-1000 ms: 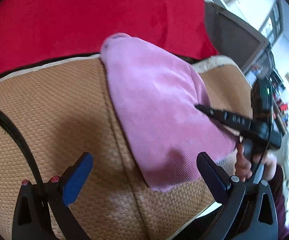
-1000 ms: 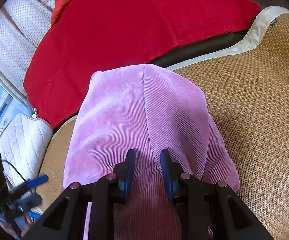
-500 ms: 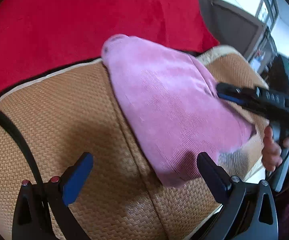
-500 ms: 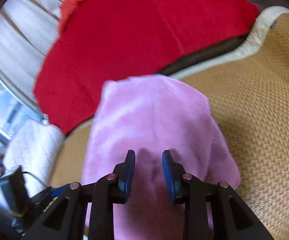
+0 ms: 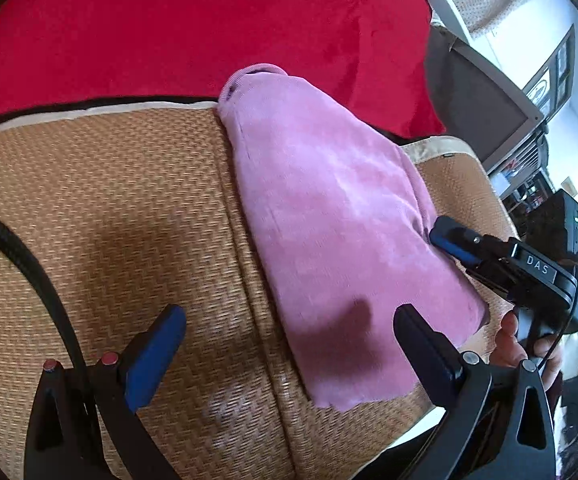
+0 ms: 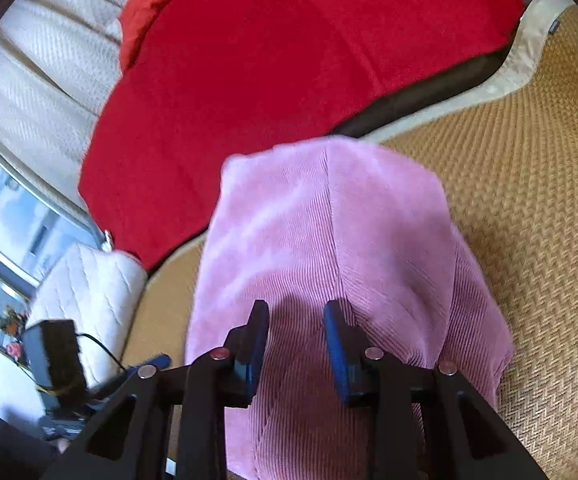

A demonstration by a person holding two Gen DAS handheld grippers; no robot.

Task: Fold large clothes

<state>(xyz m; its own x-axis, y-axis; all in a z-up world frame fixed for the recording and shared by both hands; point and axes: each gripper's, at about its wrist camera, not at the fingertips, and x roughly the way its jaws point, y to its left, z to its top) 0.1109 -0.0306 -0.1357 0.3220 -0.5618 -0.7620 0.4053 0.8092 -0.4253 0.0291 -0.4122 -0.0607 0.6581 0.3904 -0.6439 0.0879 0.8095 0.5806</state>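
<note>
Pink ribbed garment (image 6: 329,240), tan woven mat (image 5: 109,208), plain red blanket (image 6: 289,60).

One pink garment (image 5: 337,216), one red blanket (image 5: 193,28), maybe one mat (image 5: 101,200).

Woven tan rattan mat (image 5: 121,208) with pale cloth trim (image 6: 525,60), spread across a seat. Behind it, large red fleece blanket (image 5: 193,28). Off to one side, white quilted cushion (image 6: 89,292); beyond, cream dotted curtains (image 6: 37,68).

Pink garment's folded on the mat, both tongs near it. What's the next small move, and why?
Probably bring the open left tongs onto the near corner of the pink garment: that edge lies loose on the woven mat, while the right tongs sit over the other side.
</note>
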